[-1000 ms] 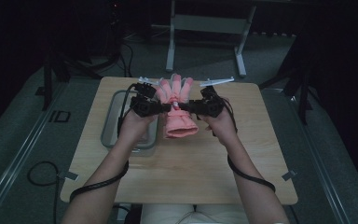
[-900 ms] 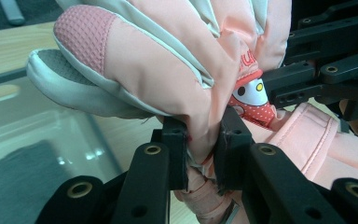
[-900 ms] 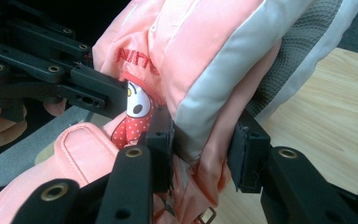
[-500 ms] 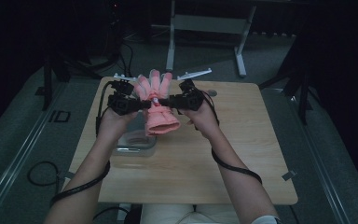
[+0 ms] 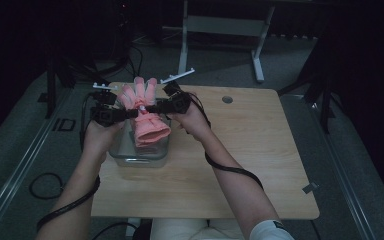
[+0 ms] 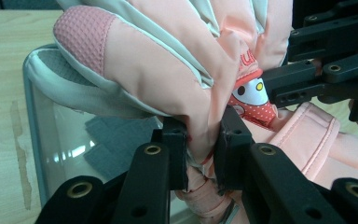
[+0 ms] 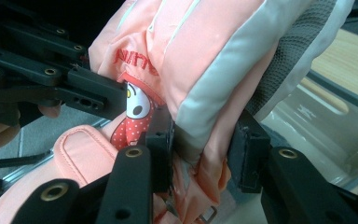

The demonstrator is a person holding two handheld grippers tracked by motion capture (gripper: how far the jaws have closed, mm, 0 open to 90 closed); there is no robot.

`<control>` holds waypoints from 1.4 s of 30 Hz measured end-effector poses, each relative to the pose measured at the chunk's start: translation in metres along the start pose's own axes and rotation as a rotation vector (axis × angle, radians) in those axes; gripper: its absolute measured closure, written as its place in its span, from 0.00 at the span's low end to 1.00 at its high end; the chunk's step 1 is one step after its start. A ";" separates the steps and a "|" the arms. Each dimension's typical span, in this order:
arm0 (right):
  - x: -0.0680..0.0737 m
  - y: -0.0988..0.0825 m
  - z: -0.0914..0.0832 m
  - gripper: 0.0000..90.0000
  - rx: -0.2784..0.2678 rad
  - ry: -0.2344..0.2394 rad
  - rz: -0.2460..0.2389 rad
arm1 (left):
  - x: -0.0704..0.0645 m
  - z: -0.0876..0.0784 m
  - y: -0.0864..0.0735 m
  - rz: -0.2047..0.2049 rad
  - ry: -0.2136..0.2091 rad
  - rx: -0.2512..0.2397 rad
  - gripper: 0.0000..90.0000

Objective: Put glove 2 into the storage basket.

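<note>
A pair of pink padded gloves (image 5: 147,125) with grey palms and a cartoon patch hangs between both grippers, fingers up and cuff down. My left gripper (image 5: 130,114) is shut on a fold of the glove (image 6: 168,60) near its wrist; its pads (image 6: 177,154) pinch the fabric. From the other side, my right gripper (image 5: 150,107) is shut on the glove (image 7: 205,60), squeezing a thicker bunch of cloth. The gloves hover over a clear rectangular container (image 5: 139,159) at the table's left edge. Its rim shows below the glove (image 6: 32,93) (image 7: 317,107).
The wooden table (image 5: 240,165) stretches bare to the right of the container, with a round cable hole (image 5: 227,99) near the back. White stand legs (image 5: 220,30) rise behind the table. Cables trail from both grippers along the forearms.
Both hands have carried the gloves leftward from the back middle of the table to above the clear container. The grips look the same.
</note>
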State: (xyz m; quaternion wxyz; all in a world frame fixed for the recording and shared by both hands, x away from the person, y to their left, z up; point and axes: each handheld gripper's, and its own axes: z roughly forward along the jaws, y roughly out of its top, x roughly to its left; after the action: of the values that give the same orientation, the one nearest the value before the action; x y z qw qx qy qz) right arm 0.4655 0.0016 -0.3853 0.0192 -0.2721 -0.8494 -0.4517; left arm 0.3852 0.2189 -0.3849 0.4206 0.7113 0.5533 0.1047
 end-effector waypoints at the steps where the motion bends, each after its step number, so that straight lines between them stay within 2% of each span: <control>1: -0.002 -0.001 0.003 0.72 0.010 0.002 -0.001 | 0.002 0.003 -0.002 -0.008 -0.001 0.002 0.85; 5: -0.010 -0.008 0.015 0.72 0.039 0.007 0.018 | 0.010 0.017 -0.011 -0.036 -0.010 0.015 0.85; 14: -0.028 -0.029 0.044 0.72 0.099 -0.015 0.054 | 0.029 0.051 -0.032 -0.094 -0.012 0.062 0.85; 21: -0.039 -0.041 0.065 0.72 0.148 -0.015 0.078 | 0.041 0.068 -0.044 -0.128 -0.007 0.098 0.84; 26: -0.043 -0.048 0.077 0.71 0.186 -0.006 0.090 | 0.048 0.074 -0.051 -0.155 -0.015 0.128 0.84; 32: -0.044 -0.050 0.084 0.70 0.197 -0.008 0.095 | 0.055 0.077 -0.055 -0.182 -0.025 0.141 0.83; 36: -0.045 -0.049 0.086 0.68 0.207 -0.037 0.080 | 0.056 0.080 -0.054 -0.185 -0.010 0.158 0.80; 39: -0.047 -0.049 0.086 0.68 0.204 -0.041 0.089 | 0.058 0.080 -0.053 -0.188 -0.004 0.166 0.79; 42: -0.049 -0.048 0.087 0.67 0.204 -0.051 0.097 | 0.059 0.081 -0.051 -0.182 0.023 0.169 0.75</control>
State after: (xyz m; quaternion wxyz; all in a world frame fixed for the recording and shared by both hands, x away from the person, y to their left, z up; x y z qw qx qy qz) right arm 0.5025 0.0263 -0.4873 0.0472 -0.3210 -0.8770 -0.3544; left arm 0.4207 0.2332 -0.4904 0.3607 0.6898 0.6271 0.0274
